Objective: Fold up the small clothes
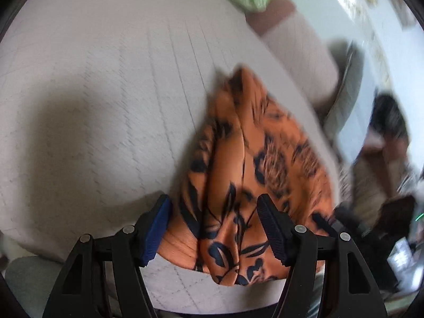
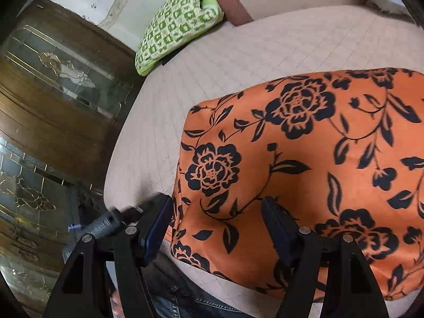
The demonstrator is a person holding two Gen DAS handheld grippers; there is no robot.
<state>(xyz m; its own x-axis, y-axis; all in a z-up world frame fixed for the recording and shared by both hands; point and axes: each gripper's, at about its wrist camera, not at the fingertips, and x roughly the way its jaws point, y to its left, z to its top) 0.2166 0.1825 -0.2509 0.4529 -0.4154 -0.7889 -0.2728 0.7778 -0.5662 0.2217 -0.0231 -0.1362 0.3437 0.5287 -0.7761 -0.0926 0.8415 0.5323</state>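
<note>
An orange garment with a black flower print lies spread flat on a beige quilted bed. My right gripper hovers over its near left corner, open, its pads clear of the cloth. In the left wrist view the same garment looks bunched into folds and reaches to the bed's near edge. My left gripper stands open above that near end, with cloth in the gap but not pinched. This view is blurred by motion.
A green patterned pillow and a brown-ended beige bolster lie at the far side of the bed. A dark wooden cabinet with glass doors stands at the left. Blue denim shows below the near edge.
</note>
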